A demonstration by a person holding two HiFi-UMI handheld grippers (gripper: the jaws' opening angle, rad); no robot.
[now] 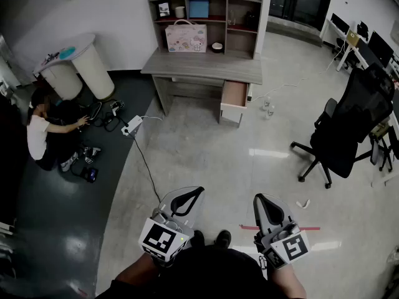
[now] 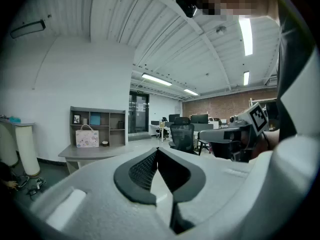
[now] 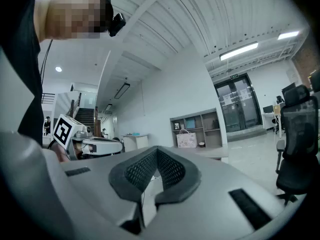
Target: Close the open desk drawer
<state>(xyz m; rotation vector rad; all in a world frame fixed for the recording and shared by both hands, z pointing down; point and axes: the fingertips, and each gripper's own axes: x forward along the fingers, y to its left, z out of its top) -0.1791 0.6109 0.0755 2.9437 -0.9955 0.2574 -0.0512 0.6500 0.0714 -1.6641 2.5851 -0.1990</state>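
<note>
left gripper [image 1: 187, 199] and right gripper [image 1: 267, 205] are shut and empty, well apart from the drawer [image 1: 235, 94] at the right end of the desk [image 1: 199, 67]; an off-centre push may jam it.

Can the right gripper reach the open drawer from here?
Probably not yet: the right gripper sits near the person's body, and the drawer lies far across the floor. Nothing seems to block the walk there.
</note>
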